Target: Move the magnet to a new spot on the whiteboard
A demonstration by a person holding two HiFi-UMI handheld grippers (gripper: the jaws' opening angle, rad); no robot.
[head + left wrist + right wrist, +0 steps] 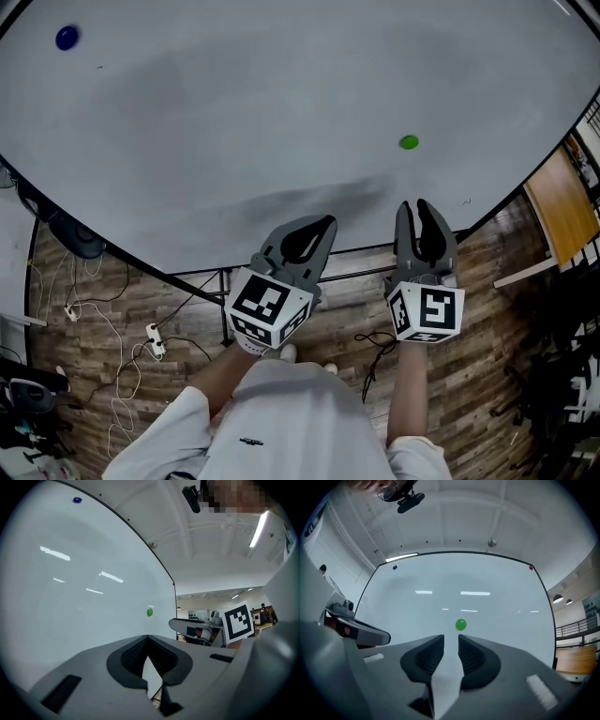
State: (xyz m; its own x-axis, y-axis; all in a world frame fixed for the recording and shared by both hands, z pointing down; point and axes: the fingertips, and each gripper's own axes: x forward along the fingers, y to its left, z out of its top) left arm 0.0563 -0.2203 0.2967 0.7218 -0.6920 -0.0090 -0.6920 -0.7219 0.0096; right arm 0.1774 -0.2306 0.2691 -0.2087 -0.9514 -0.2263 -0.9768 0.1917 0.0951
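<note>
A small green magnet (409,142) sticks to the whiteboard (234,112) at its lower right, and it also shows in the left gripper view (150,612). My right gripper (414,206) hangs just below the magnet and a little off the board, its jaws open with nothing between them. In the right gripper view the magnet (461,624) sits just above the gap of the right gripper (451,637). My left gripper (323,223) is shut and empty, to the left of the right one; its tips meet (147,637).
A blue magnet (67,37) sits at the board's far upper left, and a red one (530,567) at its upper right corner. Below the board lie cables and a power strip (155,339) on the wood floor. A wooden desk (562,202) stands at the right.
</note>
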